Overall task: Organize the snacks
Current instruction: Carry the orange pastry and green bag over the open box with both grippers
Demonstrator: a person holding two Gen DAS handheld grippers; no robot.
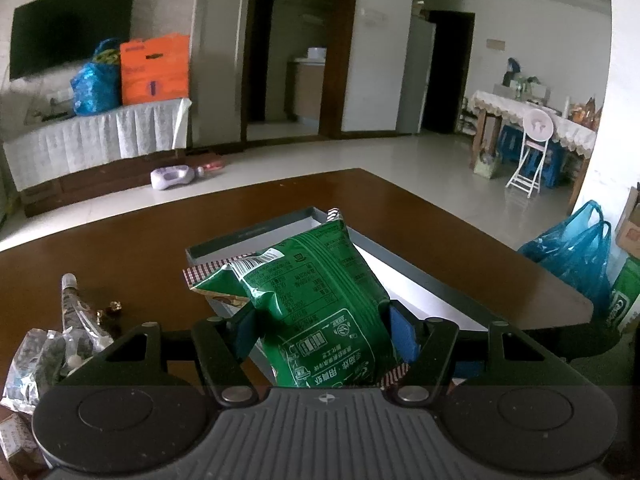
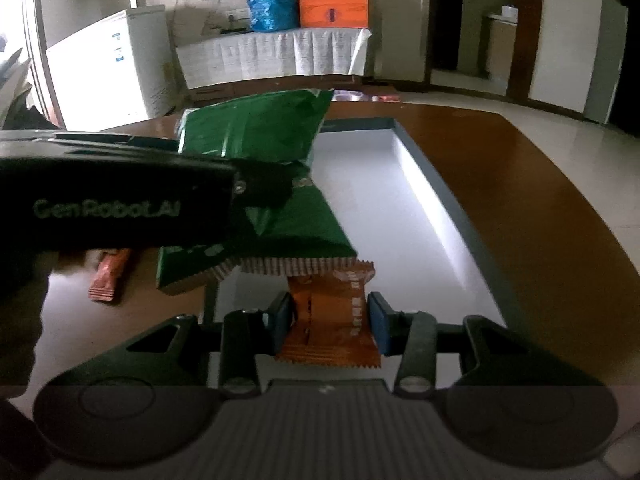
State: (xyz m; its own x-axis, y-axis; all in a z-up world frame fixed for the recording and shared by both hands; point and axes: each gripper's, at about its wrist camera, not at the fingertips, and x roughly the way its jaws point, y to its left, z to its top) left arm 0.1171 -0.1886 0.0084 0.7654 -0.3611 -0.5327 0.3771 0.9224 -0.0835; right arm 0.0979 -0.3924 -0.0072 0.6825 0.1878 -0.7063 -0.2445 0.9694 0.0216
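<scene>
My left gripper is shut on a green snack bag and holds it above the near end of a grey-walled box with a white floor. My right gripper is shut on a small orange snack packet over the near end of the same box. In the right wrist view the left gripper's black body comes in from the left with the green bag hanging over the box's left wall.
The box lies on a brown wooden table. Clear-wrapped snacks and small candies lie at the table's left. Another orange packet lies left of the box. Blue plastic bags stand beyond the table's right edge.
</scene>
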